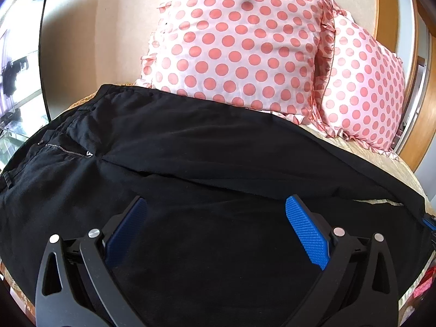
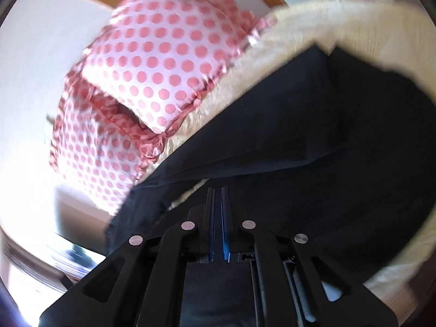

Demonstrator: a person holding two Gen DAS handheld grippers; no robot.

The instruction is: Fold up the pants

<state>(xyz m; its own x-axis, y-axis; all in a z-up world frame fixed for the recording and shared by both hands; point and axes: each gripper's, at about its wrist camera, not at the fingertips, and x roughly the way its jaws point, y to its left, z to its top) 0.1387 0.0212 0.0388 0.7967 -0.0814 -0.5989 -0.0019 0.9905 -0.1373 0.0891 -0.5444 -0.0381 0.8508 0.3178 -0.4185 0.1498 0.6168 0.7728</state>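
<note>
Lying crosswise, pants (image 1: 190, 141) waistband leftward

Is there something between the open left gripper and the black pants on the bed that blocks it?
Nothing visible does. The left gripper is open directly over the black pants, with only fabric between its fingers. The polka-dot pillows lie behind the pants, not in the way.

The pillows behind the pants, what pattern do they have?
Pink pillows with coral polka dots, clearest in left wrist view.
</note>
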